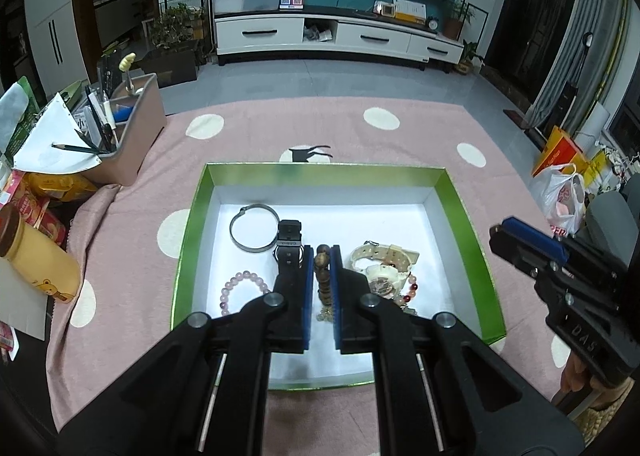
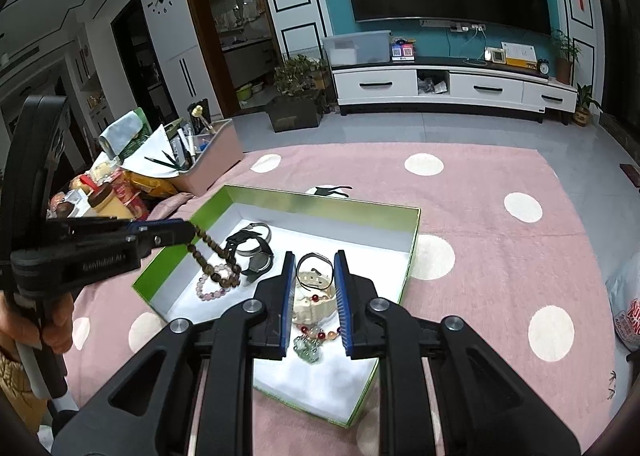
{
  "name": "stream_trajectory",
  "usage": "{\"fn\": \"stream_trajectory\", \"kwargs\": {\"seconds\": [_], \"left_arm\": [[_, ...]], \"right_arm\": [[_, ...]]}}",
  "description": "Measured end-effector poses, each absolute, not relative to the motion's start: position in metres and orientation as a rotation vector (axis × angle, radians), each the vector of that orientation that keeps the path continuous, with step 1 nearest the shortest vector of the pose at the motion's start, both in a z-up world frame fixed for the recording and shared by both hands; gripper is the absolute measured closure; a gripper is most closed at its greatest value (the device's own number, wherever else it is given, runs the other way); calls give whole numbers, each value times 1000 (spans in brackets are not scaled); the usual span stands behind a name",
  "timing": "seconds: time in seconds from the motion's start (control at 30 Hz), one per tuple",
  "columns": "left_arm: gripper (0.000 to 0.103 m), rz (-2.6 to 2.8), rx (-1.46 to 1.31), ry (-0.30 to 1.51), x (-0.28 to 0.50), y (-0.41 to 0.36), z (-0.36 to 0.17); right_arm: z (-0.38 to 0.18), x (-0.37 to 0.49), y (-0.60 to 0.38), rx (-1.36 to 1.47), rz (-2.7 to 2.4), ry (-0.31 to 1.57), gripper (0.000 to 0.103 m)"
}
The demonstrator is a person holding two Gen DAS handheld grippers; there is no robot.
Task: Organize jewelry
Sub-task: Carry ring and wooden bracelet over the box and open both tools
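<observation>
A green-rimmed white box (image 1: 328, 172) (image 2: 320, 200) lies on a pink dotted cloth. Inside it are a silver bangle (image 1: 254, 230), a black watch (image 1: 289, 244), a pink bead bracelet (image 1: 244, 288), a cream watch (image 1: 384, 264) and a red bead bracelet with a jade pendant (image 2: 308, 348). My left gripper (image 1: 322, 256) (image 2: 192, 234) is shut on a brown wooden bead bracelet (image 1: 323, 276) (image 2: 218, 256), which dangles over the box's left half. My right gripper (image 2: 316, 280) (image 1: 500, 234) grips a thin dark loop bracelet (image 2: 314, 268) between its pads, to the right of the box.
A pink desk organizer (image 1: 136, 128) with pens and paper stands at the cloth's far left. Beside it are a yellow jar (image 1: 36, 256) and snack packets. A plastic bag (image 1: 560, 196) sits off the right edge. A person's hand (image 2: 56, 320) holds the left gripper's handle.
</observation>
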State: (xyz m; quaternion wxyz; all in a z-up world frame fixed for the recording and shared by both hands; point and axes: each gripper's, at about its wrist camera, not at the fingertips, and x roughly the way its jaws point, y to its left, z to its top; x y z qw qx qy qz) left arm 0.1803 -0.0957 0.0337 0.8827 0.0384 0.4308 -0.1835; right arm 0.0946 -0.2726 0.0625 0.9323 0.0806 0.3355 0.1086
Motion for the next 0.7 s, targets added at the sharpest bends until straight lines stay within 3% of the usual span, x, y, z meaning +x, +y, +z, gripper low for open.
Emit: {"fn": "stream_trajectory", "kwargs": {"seconds": [0.7], "left_arm": [[96, -370, 114, 956, 206, -106, -1]], "right_arm": [[42, 136, -274, 141, 195, 748, 84]]}}
